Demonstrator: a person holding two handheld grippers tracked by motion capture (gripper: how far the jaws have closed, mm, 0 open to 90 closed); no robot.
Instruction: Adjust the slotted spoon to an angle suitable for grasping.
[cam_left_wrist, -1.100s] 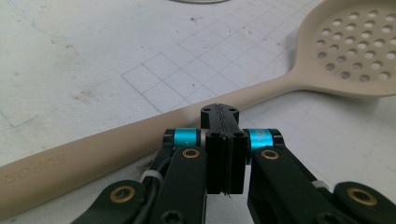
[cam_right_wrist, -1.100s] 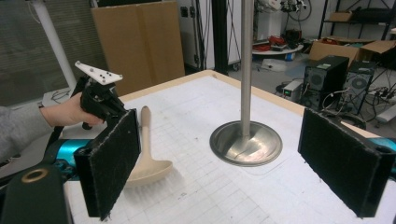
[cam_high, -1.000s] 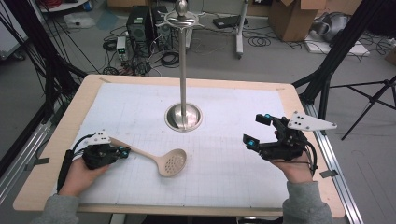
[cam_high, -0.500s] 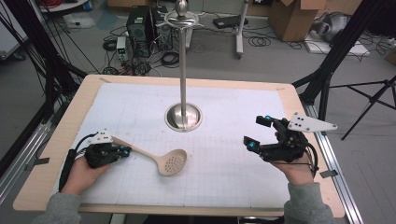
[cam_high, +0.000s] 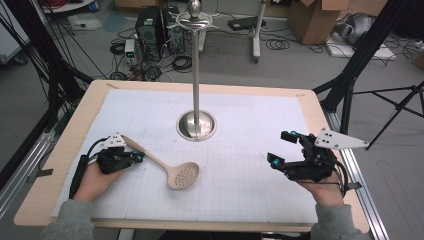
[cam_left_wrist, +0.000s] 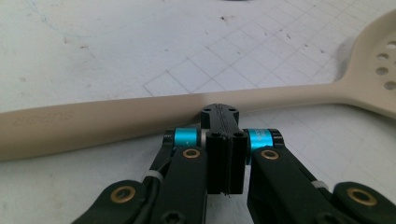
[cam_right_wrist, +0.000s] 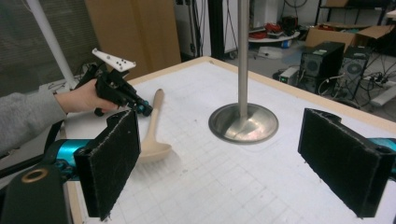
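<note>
I see my left gripper (cam_high: 136, 157) low over the mat on the near left, the hand (cam_high: 95, 177) behind it with the grey sleeve coming in from the table's front edge. It points level across the mat, toward the right hand's side. Its jaws are pressed together with nothing between them; in the left gripper view the two black fingers (cam_left_wrist: 224, 149) meet flat, and their tips sit right against the near edge of the slotted spoon's handle (cam_left_wrist: 140, 114), at about its middle. I cannot tell whether they actually touch it or stop just short.

My right gripper (cam_high: 282, 149) is held above the mat on the near right, well apart from the spoon, with the hand (cam_high: 320, 187) underneath and its grey three-cornered plate on top. Its jaws stand wide apart and empty, aimed toward the left hand; in the right gripper view the two black pads (cam_right_wrist: 112, 156) frame the base of the metal stand (cam_right_wrist: 243, 122).

The slotted spoon (cam_high: 167, 167) is beige plastic and lies flat on the white gridded mat (cam_high: 250, 165). Its long handle runs crosswise just ahead of the left fingertips, and the round bowl, pierced with small holes, lies off to the right of those tips, toward the middle of the mat. The handle's end extends past the left gripper on its far side.
</note>
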